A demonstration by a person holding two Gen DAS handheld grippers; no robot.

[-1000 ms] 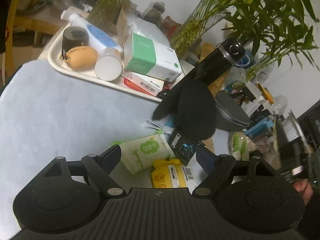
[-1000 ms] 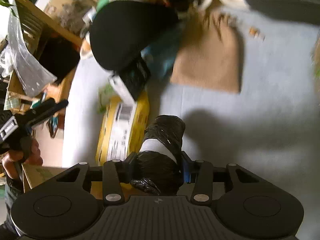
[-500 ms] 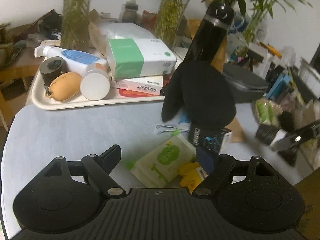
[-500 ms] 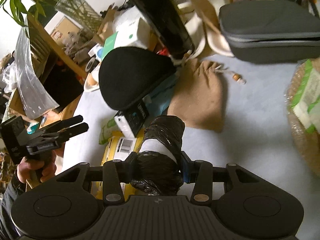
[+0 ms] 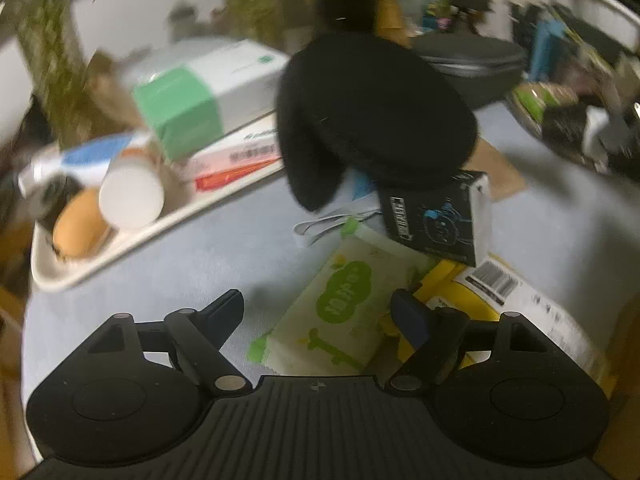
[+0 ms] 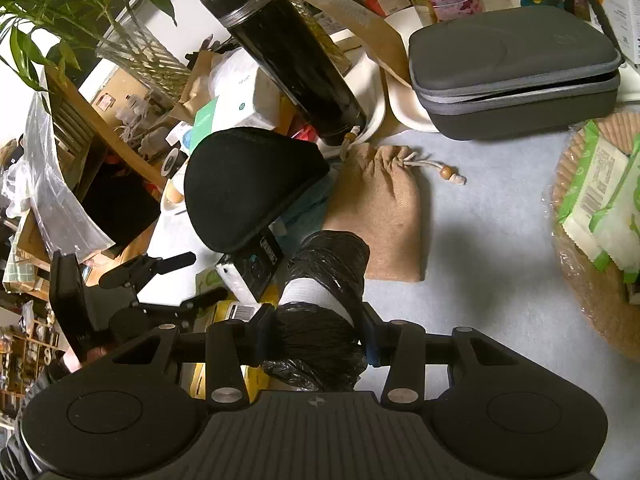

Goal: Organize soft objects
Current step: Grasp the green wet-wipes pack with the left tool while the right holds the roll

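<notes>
Wet-wipe pack (image 5: pixel 344 304), lying flat on the blue table cover (image 5: pixel 168 264) against a yellow packet (image 5: pixel 460 292), is framed between the spread, empty jaws of the left gripper (image 5: pixel 318 312). It is judged light, pliable and slick-skinned; a hold across its narrow width is advised. A roll of black bags (image 6: pixel 320 312) is clamped in the right gripper (image 6: pixel 316 332).

Matte black tongs (image 5: pixel 318 314), blue-padded fingers (image 5: pixel 408 316), silver pivot screws, ribbed housing
</notes>
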